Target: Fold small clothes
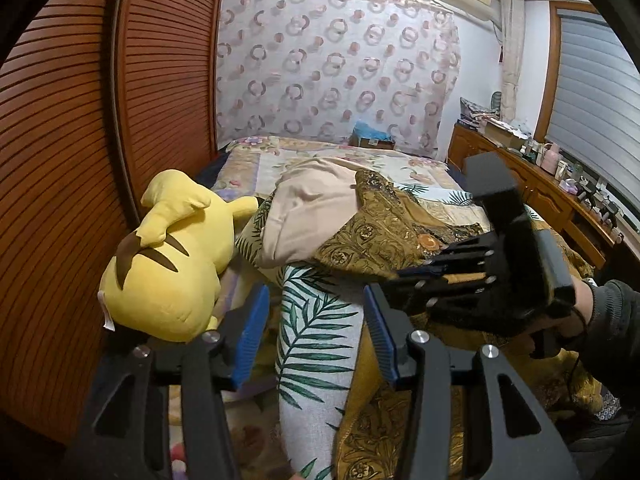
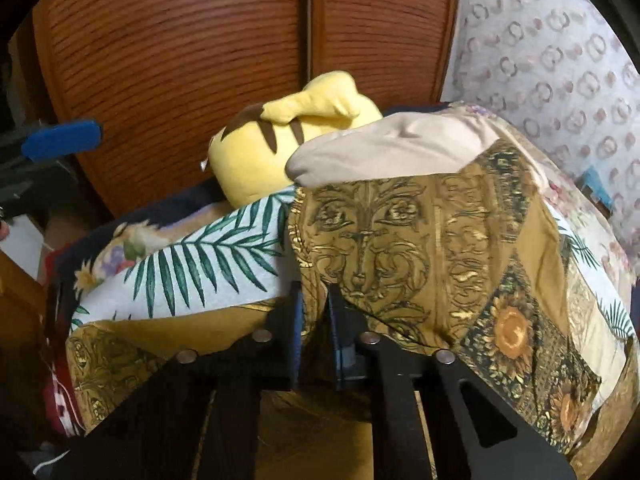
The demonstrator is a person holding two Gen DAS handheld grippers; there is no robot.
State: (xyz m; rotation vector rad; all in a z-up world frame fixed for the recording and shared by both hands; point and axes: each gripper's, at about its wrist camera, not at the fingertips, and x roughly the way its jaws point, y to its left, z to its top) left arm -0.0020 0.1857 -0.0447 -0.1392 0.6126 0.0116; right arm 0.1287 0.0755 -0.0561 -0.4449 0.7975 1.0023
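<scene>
A bed [image 1: 272, 160] with a flowered cover is seen stretching ahead of the left gripper, and a slatted wooden wardrobe [image 1: 100, 120] is seen to that gripper's left. A yellow plush toy [image 1: 172, 256] is laid on the bed just left of the left gripper's left finger, against the wardrobe. A palm-leaf printed cloth [image 1: 316, 320] is spread directly beneath and ahead of the left gripper. The task's garment, a mustard-gold printed garment [image 2: 420, 232] with scrollwork and sunflowers, is draped over the leaf cloth, ahead of the right gripper and to the right of the left one; a beige cloth [image 2: 392, 148] is seen beyond it. The left gripper [image 1: 316, 332] is held with its blue-padded jaws partly apart, nothing pinched between them, the leaf cloth showing in the gap. The right gripper [image 2: 314, 320] is seen with its jaws drawn nearly together, a fold of the gold garment's near edge being pinched between them. The right hand [image 1: 580, 312], dark-sleeved, is seen on that gripper's handle, right of the left gripper
</scene>
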